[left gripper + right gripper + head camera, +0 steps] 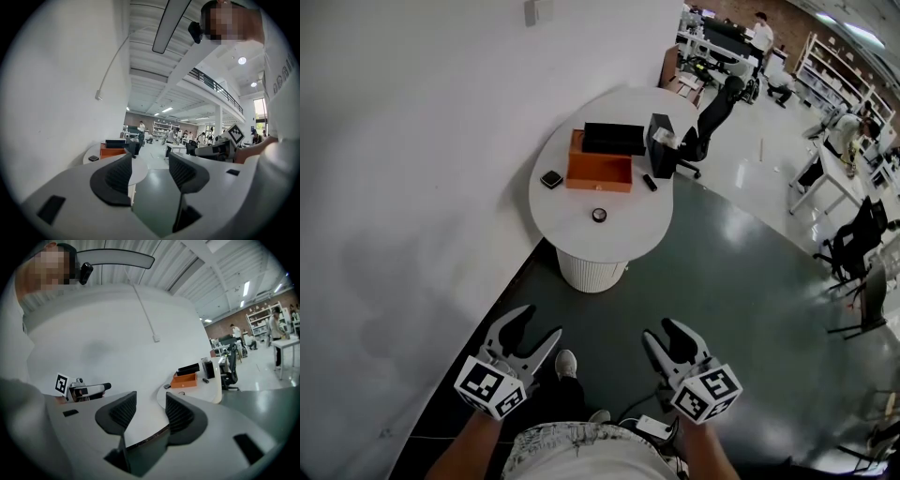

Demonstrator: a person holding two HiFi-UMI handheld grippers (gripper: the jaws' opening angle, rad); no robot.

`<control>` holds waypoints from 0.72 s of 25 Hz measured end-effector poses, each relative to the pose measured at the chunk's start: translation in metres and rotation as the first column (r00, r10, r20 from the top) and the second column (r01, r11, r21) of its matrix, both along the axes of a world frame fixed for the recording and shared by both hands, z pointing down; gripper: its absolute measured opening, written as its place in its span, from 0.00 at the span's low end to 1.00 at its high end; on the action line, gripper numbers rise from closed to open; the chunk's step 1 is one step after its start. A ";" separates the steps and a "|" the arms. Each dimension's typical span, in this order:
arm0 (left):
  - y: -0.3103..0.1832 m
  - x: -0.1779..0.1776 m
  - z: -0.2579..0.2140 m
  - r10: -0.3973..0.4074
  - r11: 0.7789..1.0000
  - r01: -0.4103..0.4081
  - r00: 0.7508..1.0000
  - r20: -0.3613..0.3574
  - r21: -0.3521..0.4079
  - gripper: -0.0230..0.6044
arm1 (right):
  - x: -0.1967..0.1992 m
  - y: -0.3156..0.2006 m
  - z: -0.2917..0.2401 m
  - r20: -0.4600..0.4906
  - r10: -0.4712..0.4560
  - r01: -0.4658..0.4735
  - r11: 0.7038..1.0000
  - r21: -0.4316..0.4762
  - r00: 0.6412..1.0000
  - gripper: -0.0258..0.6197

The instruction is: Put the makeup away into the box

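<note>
Orange box [600, 161] on the counter [572, 223], upper middle, compact [551, 179] just left, little pot [599, 215] below it. Left gripper [539, 324], right gripper [660, 330] both wide and empty, well short; I'd step closer before reaching.

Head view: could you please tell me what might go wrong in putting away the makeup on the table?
The black stick lies near the table's right edge; a nudge might roll it off.
The small round item sits low and flat, so jaws may slip.
The black lid seems to cover the orange box's far part, narrowing the opening.
</note>
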State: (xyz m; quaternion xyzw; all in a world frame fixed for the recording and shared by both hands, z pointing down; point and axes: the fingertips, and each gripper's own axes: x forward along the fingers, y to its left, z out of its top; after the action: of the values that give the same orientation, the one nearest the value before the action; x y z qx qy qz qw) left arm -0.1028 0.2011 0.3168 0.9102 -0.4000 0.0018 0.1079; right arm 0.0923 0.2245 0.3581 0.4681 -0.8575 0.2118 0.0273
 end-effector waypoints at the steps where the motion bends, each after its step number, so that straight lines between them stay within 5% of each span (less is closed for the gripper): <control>1: -0.006 -0.001 0.000 0.002 1.000 -0.002 1.000 -0.001 -0.002 0.44 | -0.001 -0.006 0.000 -0.001 0.002 -0.002 1.000 -0.002 1.000 0.36; 18: -0.110 -0.036 -0.005 0.065 0.998 -0.065 0.998 -0.008 -0.008 0.44 | -0.040 -0.099 -0.009 -0.030 0.047 -0.047 0.999 -0.006 0.998 0.35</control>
State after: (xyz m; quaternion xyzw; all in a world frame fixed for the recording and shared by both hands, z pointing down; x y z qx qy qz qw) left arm -0.1390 0.0911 0.3117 0.9222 -0.3698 0.0033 0.1131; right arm 0.0520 0.1257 0.3492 0.4913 -0.8450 0.2081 0.0366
